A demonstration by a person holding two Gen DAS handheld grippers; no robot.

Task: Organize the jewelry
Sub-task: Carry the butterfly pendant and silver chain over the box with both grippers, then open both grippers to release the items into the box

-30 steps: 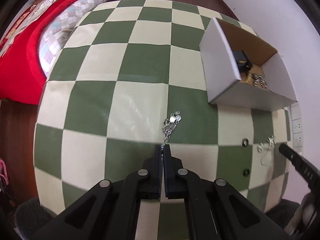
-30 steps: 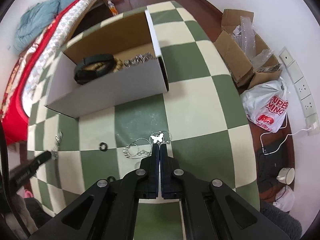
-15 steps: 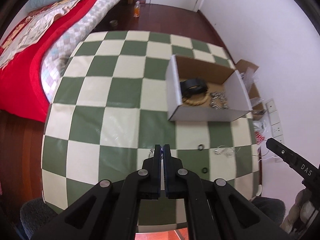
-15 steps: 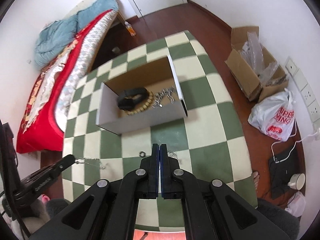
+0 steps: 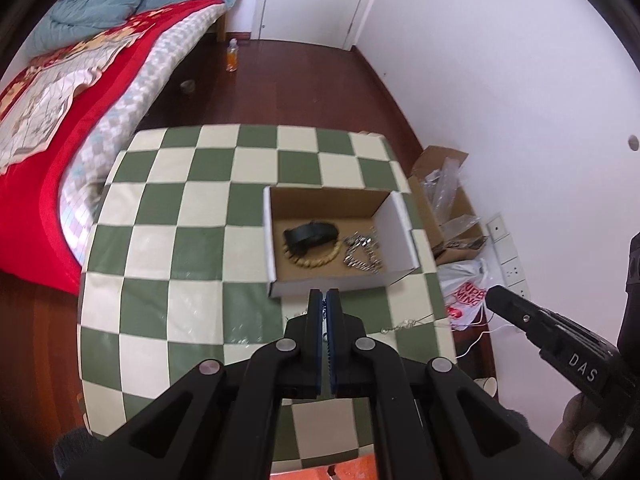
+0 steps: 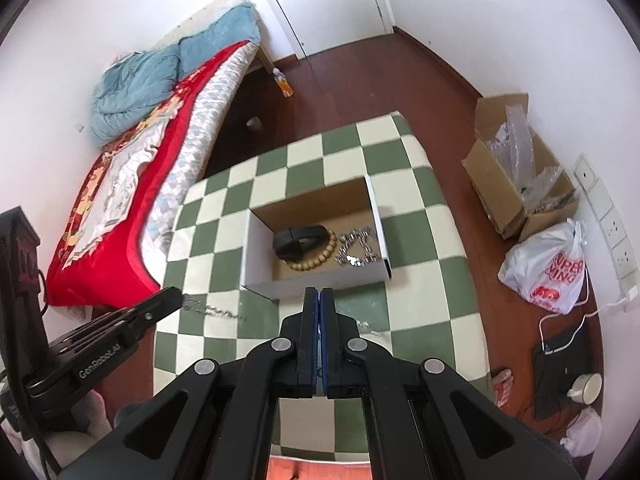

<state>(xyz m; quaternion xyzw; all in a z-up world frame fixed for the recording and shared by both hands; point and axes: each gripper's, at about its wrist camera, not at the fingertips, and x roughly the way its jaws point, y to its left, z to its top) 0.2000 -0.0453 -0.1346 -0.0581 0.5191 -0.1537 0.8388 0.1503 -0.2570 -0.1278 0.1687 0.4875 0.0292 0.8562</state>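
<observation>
Up close, your left gripper is clenched, and only the right wrist view shows the silver chain dangling from its tip. Your right gripper is clamped too, on a thin necklace that trails from it in the left view. Both hang above the checkered table's near edge, just before the cardboard box.

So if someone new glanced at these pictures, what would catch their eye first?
Probably the green and cream checkered table, with an open cardboard box at its middle holding a black band, a wooden bead bracelet and silver chains. Next, both tongs are pressed shut above it, the left tongs dangling a silver chain. The red bedspread at the left also stands out.
</observation>
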